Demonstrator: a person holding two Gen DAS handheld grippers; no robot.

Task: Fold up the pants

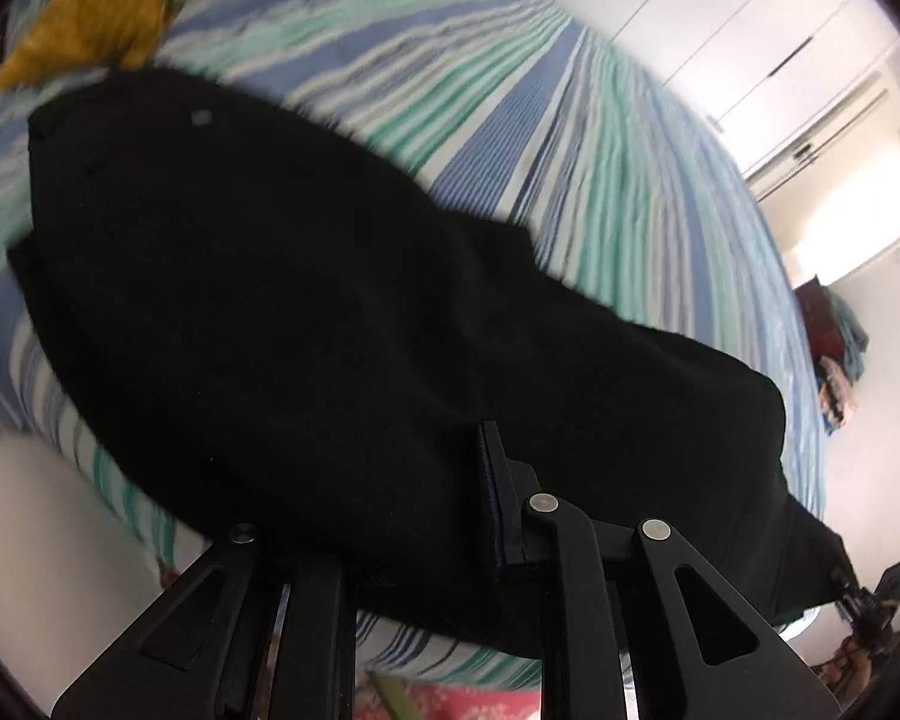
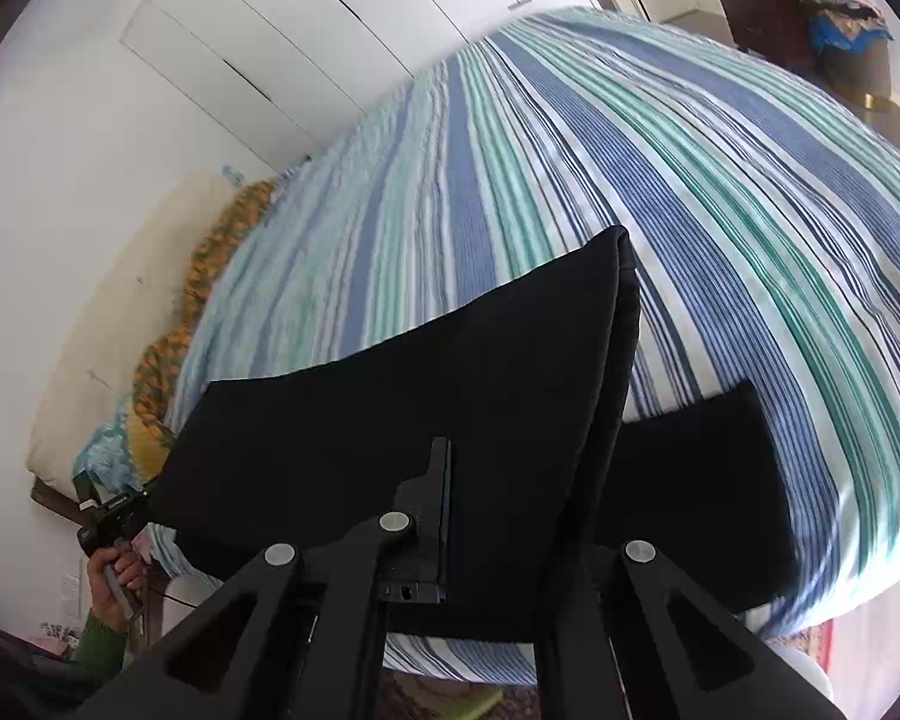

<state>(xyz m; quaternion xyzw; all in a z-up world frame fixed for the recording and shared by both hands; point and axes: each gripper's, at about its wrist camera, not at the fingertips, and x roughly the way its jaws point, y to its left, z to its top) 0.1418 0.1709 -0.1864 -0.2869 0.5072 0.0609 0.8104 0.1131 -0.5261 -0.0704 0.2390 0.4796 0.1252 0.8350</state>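
Black pants (image 2: pixel 426 384) lie on a bed (image 2: pixel 720 192) covered in blue, teal and white stripes, near its front edge, with one part lifted and doubled over above another flat part. Both grippers hold the cloth's near edge: the right gripper (image 2: pixel 450 516) is clamped together on it, and the left gripper (image 1: pixel 486 516) also appears pinched on it. To fold well, both ends should likely travel together, keeping the cloth taut and edges lined up before lowering.

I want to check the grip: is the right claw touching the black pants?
Touching. In the right wrist view the right claw is shut on the edge of the black pants, whose cloth hangs lifted from its fingers above the striped bed.
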